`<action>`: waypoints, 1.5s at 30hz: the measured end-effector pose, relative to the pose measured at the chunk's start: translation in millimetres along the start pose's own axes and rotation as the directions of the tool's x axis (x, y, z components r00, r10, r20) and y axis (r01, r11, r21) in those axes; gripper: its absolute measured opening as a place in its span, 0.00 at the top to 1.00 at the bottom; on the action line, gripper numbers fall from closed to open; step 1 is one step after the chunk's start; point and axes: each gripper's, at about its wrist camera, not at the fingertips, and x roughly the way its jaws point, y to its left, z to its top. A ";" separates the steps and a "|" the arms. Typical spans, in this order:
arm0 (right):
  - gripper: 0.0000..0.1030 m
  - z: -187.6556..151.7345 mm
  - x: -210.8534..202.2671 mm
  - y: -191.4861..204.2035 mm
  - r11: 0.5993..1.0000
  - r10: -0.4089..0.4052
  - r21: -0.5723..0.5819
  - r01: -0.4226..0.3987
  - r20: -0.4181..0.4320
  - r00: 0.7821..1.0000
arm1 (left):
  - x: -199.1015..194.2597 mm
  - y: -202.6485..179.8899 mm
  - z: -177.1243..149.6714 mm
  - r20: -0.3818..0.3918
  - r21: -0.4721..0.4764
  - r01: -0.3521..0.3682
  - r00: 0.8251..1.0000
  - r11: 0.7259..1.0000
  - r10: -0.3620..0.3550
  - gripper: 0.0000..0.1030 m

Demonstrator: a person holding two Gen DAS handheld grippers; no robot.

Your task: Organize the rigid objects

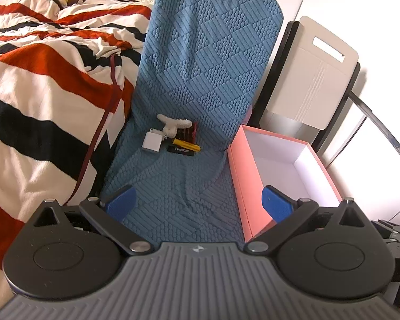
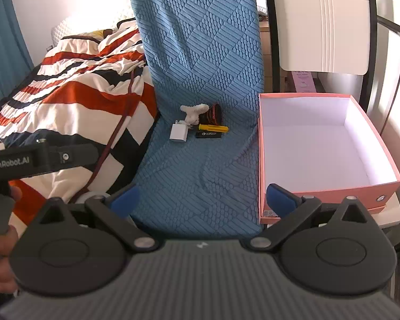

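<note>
Nearest, the left tongs point(image 1: 198, 204) were spread wide with nothing between the blue pads, hanging over the front of the blue textured cover point(image 1: 200, 80). The right tongs point(image 2: 202, 200) were likewise released and empty, above the same cover. Just right of them stood the pink box point(image 2: 261, 160), its white inside bare, its left wall touching the cover's edge. Farther back on the cover lay a small cluster: a white charger point(image 2: 179, 132), a black rectangular item point(image 2: 209, 134), a yellow tool point(image 2: 213, 127), a white fluffy thing point(image 2: 194, 112) and a dark red-striped object point(image 2: 213, 114). To the left lay the striped blanket point(image 1: 39, 80); behind the box stood a white chair back point(image 2: 322, 21).
</note>
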 end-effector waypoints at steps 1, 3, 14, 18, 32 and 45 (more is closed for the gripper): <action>0.00 -0.4 0.6 0.5 1.000 0.000 0.001 0.000 -0.003 1.000 | 0.1 0.2 0.3 0.000 0.001 0.002 1.000 1.000 -0.002 0.01; 0.00 -1.5 1.6 1.4 1.000 -0.001 0.006 0.002 -0.006 1.000 | 0.1 1.3 0.0 -0.003 -0.003 0.004 1.000 1.000 -0.004 0.01; 0.00 2.9 9.2 2.1 1.000 -0.006 0.013 0.006 -0.004 1.000 | 3.1 9.4 6.9 -0.004 -0.021 0.001 1.000 1.000 -0.002 0.01; 0.00 5.6 11.1 3.3 1.000 -0.015 0.004 0.015 -0.005 1.000 | 6.5 12.9 9.2 -0.003 -0.018 -0.002 1.000 1.000 0.002 0.01; 0.00 4.5 16.2 4.1 1.000 -0.021 0.003 0.021 -0.029 0.999 | 18.6 17.8 4.2 -0.034 -0.011 -0.001 0.999 1.000 0.001 0.01; 0.00 1.7 19.0 -2.2 1.000 0.004 0.020 -0.003 -0.057 0.998 | 16.6 14.0 0.4 -0.033 -0.033 0.004 0.999 0.999 -0.005 0.01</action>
